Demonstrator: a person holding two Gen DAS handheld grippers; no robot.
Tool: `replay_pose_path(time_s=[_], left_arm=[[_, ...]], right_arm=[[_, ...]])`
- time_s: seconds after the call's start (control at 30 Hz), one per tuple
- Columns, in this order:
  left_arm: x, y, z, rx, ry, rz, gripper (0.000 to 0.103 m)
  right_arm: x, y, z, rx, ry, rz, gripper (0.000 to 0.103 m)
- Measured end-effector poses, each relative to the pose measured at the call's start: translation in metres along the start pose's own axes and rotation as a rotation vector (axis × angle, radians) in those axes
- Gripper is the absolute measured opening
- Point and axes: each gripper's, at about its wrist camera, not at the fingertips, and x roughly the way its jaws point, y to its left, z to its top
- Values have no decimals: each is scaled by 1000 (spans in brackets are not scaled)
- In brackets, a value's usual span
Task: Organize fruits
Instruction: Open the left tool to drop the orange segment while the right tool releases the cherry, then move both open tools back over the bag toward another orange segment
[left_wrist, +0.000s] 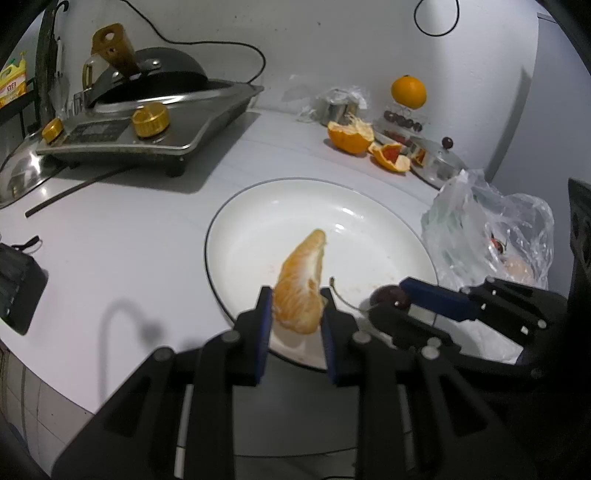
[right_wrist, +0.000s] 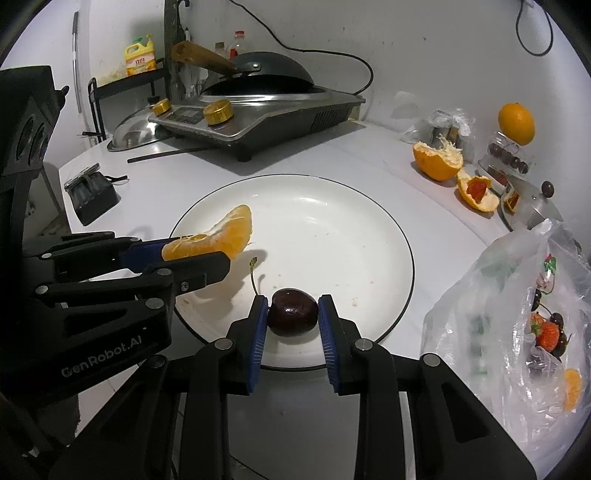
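Two fruits hang low over the white plate (right_wrist: 369, 236): my left claw (left_wrist: 295, 306) pinches an orange segment (left_wrist: 301, 286), my right claw (right_wrist: 293, 314) clamps a dark cherry (right_wrist: 293, 312), which could roll off the plate's near edge once released, being round.

Peeled orange segment (left_wrist: 301, 286), dark stemmed cherry (right_wrist: 293, 312) over white plate (right_wrist: 354, 206).

My jaws are black with blue ridged pads. The orange segment (left_wrist: 301, 291) is pale orange with white threads. The cherry (right_wrist: 293, 312) is dark red, almost black. The plate (right_wrist: 332, 206) is white with a thin dark rim line, and the surface (left_wrist: 129, 229) is white.
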Motion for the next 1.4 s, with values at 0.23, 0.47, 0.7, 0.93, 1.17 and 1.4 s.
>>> replay_pose_path(time_s=[0.23, 0.47, 0.7, 0.93, 1.17, 1.4], left_arm=[[-1, -3, 1, -10, 5, 16, 29], [-9, -4, 2, -10, -9, 37, 32], [-19, -10, 4, 3, -37, 60, 56], [-28, -24, 6, 18, -56, 77, 56], [-39, -43, 9, 28, -85, 90, 57], [-53, -68, 15, 59, -135, 89, 71]], right_arm=[[-2, -3, 0, 11, 2, 7, 32], [-10, -6, 1, 21, -17, 0, 38], [-26, -18, 4, 45, -56, -23, 38], [-50, -33, 5, 60, -102, -51, 39], [-72, -52, -2, 74, -138, -75, 39], [-95, -73, -11, 82, -167, -103, 39]])
